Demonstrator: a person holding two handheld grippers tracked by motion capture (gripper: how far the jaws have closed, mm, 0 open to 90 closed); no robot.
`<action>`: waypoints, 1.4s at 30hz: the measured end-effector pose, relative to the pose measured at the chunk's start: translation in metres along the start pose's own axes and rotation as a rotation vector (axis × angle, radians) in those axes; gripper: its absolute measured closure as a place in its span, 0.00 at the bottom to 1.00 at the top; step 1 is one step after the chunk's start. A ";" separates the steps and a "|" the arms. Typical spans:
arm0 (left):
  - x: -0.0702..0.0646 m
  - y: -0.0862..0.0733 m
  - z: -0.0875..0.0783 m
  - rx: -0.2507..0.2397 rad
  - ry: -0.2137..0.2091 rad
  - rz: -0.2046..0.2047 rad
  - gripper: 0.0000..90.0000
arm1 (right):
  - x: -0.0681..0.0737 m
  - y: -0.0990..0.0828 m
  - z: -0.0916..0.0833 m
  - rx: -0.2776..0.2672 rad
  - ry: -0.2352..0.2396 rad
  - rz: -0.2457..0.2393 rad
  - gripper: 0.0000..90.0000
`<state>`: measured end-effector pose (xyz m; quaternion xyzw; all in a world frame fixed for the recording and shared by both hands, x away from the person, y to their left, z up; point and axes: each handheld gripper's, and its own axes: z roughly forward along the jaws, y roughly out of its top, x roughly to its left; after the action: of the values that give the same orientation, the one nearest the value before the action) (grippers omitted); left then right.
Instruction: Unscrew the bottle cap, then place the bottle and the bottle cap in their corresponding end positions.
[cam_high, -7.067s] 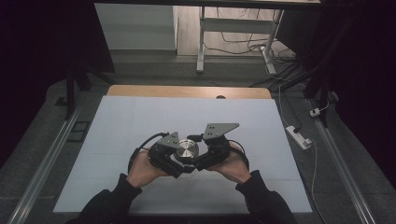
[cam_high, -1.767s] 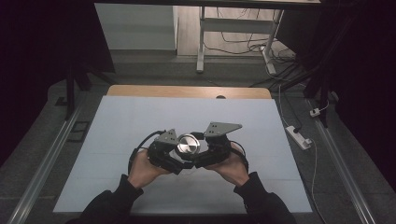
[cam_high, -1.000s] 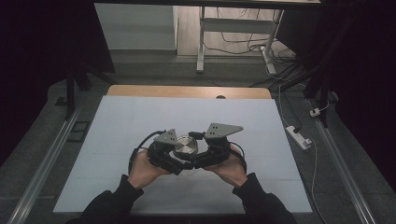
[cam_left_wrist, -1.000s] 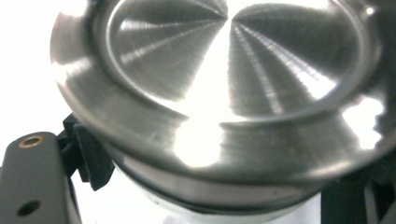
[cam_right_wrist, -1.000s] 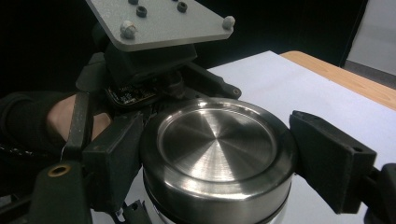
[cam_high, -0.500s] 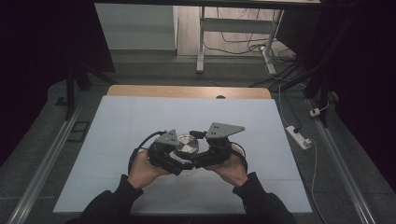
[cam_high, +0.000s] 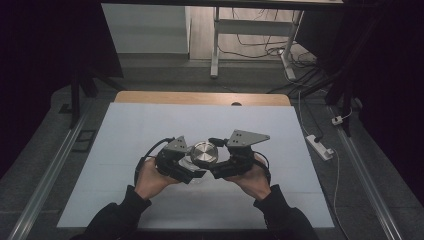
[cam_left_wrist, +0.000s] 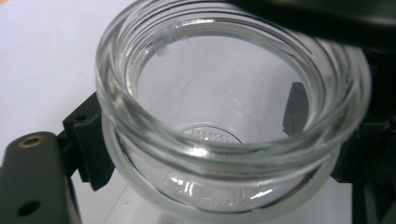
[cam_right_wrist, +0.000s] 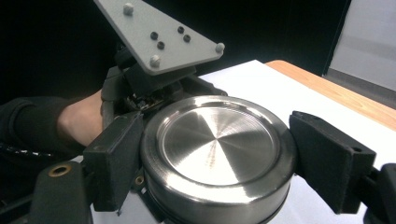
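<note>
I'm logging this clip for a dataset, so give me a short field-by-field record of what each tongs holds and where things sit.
left tongs: shut on the glass jar, gripping it from both sides
right tongs: shut on the metal lid
jar: clear glass, open mouth, nothing seen inside
lid: round, shiny, held flat side up
placement: lid and jar close together between the two hands, above the table
table: white top with a wooden far edge

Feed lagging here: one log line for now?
left hand-held gripper: shut on clear glass jar | right hand-held gripper: shut on round steel lid
</note>
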<state>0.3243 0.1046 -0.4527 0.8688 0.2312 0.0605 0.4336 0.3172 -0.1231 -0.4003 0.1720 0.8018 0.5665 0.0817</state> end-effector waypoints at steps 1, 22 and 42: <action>0.001 -0.001 0.000 0.003 0.005 -0.002 0.17 | 0.000 -0.001 0.000 0.001 0.001 -0.001 0.22; 0.029 0.005 0.002 0.004 0.079 -0.014 0.17 | 0.008 -0.017 -0.012 0.014 0.016 0.000 0.22; 0.052 0.023 0.015 -0.031 0.095 -0.001 0.17 | 0.014 -0.045 -0.007 0.050 0.025 -0.013 0.22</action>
<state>0.3828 0.1056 -0.4484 0.8580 0.2511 0.1049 0.4356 0.2937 -0.1371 -0.4393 0.1614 0.8178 0.5478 0.0711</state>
